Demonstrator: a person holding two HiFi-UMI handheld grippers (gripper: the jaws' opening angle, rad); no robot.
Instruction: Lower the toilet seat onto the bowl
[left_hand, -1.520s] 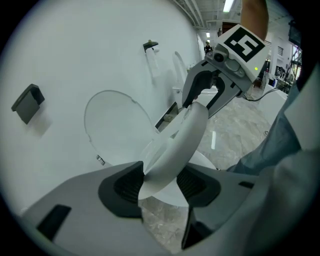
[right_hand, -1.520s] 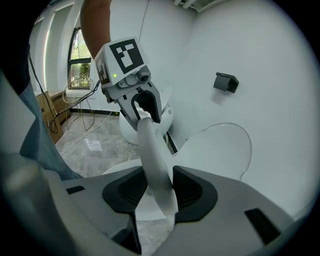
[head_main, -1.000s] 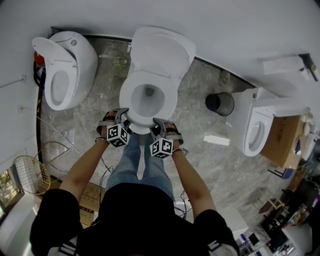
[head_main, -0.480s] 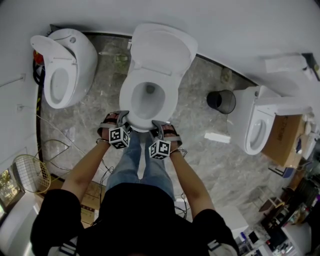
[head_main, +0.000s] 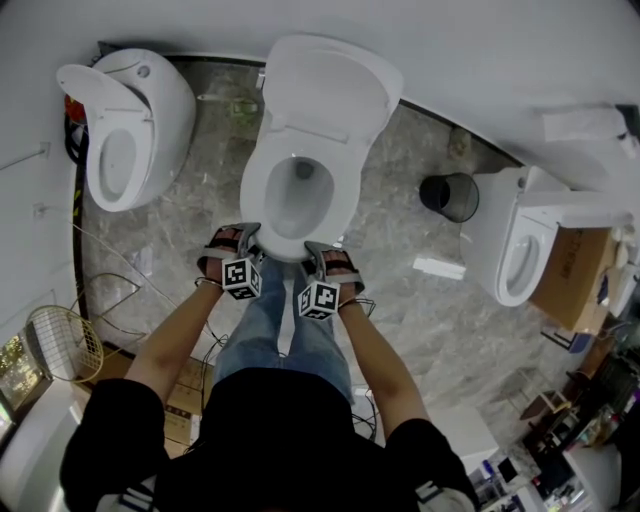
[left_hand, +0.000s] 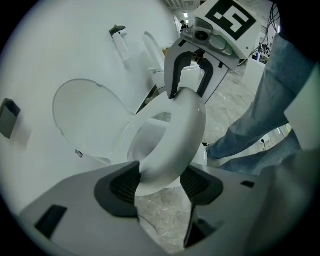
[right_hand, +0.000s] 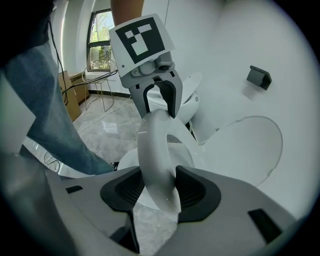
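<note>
The left hand-held gripper (left_hand: 160, 186) is clamped on the front rim of the toilet seat (left_hand: 186, 127). The right hand-held gripper (right_hand: 159, 187) is clamped on the same rim just beside it, and both press their pads on the two faces. Since a second ago both have sunk towards the bowl (head_main: 296, 196), carrying the seat's front edge down with them. The seat hangs tilted above the bowl, its front not yet resting on the bowl's rim. The lid (head_main: 327, 88) stands open behind the bowl. The lowering looks well along, with only a gentle last descent left.
</note>
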